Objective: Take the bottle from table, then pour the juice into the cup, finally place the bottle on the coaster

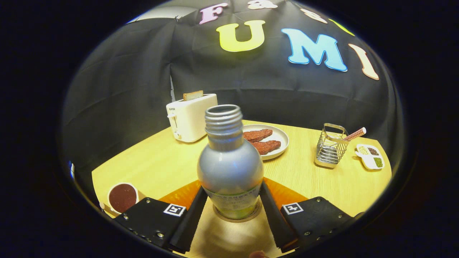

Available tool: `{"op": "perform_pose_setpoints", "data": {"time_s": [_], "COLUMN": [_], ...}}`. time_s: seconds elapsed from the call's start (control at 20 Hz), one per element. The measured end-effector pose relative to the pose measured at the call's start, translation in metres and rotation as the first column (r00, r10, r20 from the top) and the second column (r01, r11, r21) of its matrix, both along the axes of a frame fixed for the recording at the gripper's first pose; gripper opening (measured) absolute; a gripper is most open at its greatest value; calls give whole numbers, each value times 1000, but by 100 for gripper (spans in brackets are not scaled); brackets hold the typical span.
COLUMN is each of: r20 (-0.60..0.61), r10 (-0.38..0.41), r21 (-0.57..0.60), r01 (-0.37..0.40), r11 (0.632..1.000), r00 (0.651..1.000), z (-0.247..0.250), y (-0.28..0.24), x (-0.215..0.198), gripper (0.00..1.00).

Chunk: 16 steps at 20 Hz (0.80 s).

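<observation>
Claw (232, 206) fingers stand one on each side of the lower body of the silver, bulb-shaped metal bottle (230, 165), both seeming to press on its labelled waist, so I judge it clenched on the bottle, though the contact itself is hard to confirm. That bottle stands upright with its threaded neck uncapped, its base resting on a round tan coaster (237, 217) on the pale wooden desk (150, 165), so by the look of things the placing step is at or near its end. As a thin metal vessel it is likely stiff, smooth and somewhat slippery, and probably light if the juice is poured out; the straight lower wall under the bulge is the sensible place to hold, since the rounded shoulder would let the fingers slide. Near the bottle, to its left, sits a white cup of dark reddish juice (123, 197). Beyond the bottle lies a white plate with two brown slices (264, 141), and left of that a cream toaster holding a slice of bread (190, 116). Well to the bottle's right stand a wire rack (330, 147) and a small white dish of seasonings (370, 156).
</observation>
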State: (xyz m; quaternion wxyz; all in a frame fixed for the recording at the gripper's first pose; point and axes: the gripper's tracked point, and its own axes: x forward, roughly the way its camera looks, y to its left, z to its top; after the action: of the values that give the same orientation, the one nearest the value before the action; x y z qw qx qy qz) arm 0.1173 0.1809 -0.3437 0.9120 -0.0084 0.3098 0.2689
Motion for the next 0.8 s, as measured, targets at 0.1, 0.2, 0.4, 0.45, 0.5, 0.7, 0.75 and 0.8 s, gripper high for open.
{"op": "perform_pose_setpoints", "data": {"time_s": [0.1, 0.2, 0.4, 0.45, 0.5, 0.7, 0.75, 0.8], "r20": [-8, 7, 54, 52, 45, 58, 54, 58], "r10": [-4, 0, -2, 0, 10, 19, 22, 13], "r21": [-4, -7, -38, -38, -26, -32, -25, -32], "r01": [4, 0, 4, 2, -9, -17, -20, -11], "r11": [1000, 1000, 999, 999, 1000, 999, 999, 999], "r00": [1000, 1000, 999, 999, 999, 998, 998, 998], "z": [0, 4, 10, 9, 9, 11, 11, 12], "y": [-2, -2, -8, -7, -4, -6, -4, -7], "x": [-3, -3, 0, -1, -4, -7, -9, -9], "gripper": [83, 83, 83, 83, 83, 83, 83, 83]}}
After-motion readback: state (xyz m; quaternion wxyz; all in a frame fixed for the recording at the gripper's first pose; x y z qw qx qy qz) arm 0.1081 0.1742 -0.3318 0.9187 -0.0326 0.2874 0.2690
